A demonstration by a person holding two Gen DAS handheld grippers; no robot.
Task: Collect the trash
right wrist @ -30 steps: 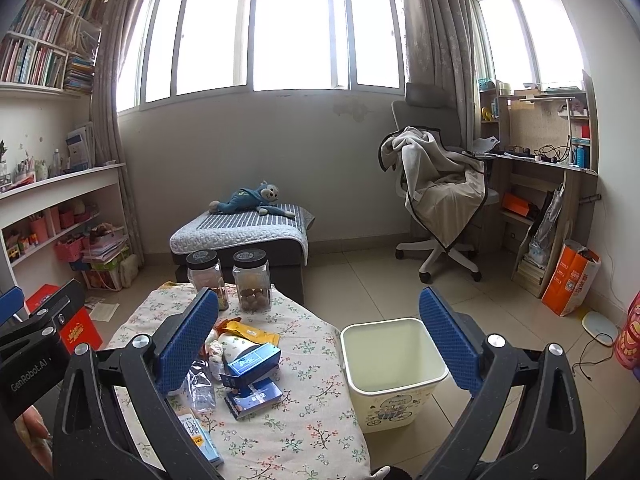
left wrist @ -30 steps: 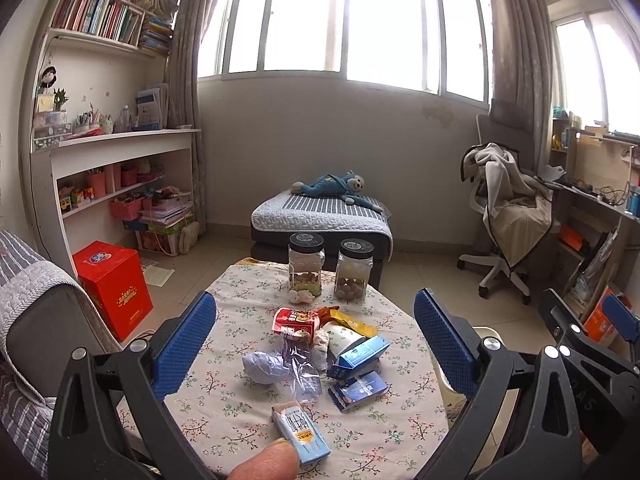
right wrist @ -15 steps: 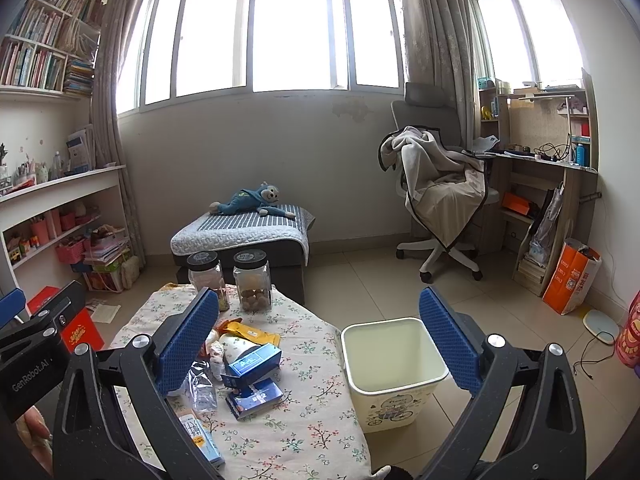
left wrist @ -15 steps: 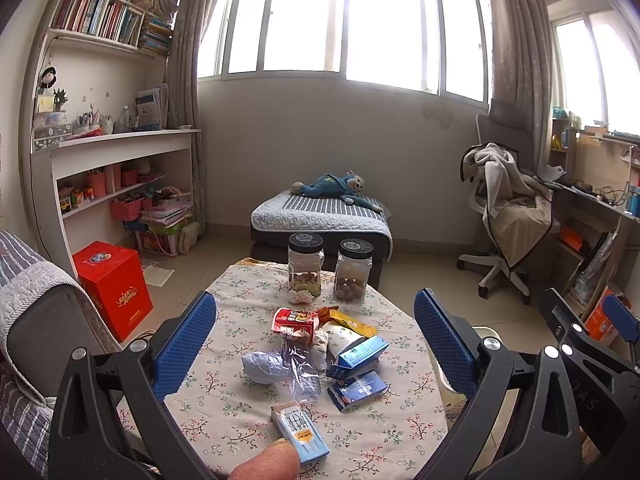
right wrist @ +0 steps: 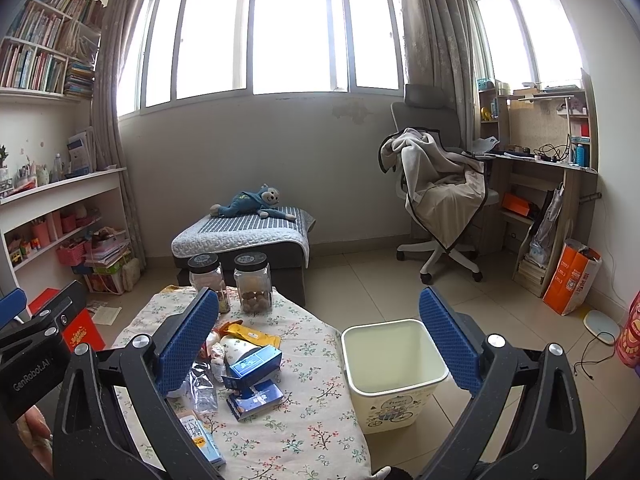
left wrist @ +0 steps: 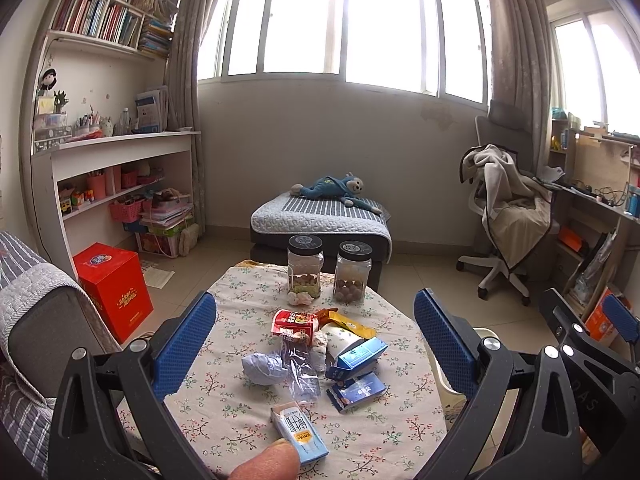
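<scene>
Trash lies scattered on the floral-cloth table [left wrist: 384, 432]: a red wrapper [left wrist: 294, 326], a yellow packet [left wrist: 346, 322], a crumpled blue-white wad [left wrist: 262, 368], a clear plastic bag [left wrist: 302, 374], two blue cartons [left wrist: 358, 354] [left wrist: 356, 392] and a light blue box [left wrist: 300, 434] nearest me. My left gripper [left wrist: 314, 338] hangs open above and short of the pile, holding nothing. The right gripper [right wrist: 318, 338] is open too, empty, over the table's right edge. A cream waste bin [right wrist: 394, 376] stands on the floor right of the table.
Two black-lidded jars [left wrist: 304, 266] [left wrist: 354, 272] stand at the table's far edge. A red box [left wrist: 114, 286] and sofa arm [left wrist: 44, 316] are on the left. Beyond are a low bed [left wrist: 320, 220] with a blue plush toy, an office chair [right wrist: 440, 208] and a desk [right wrist: 536, 184].
</scene>
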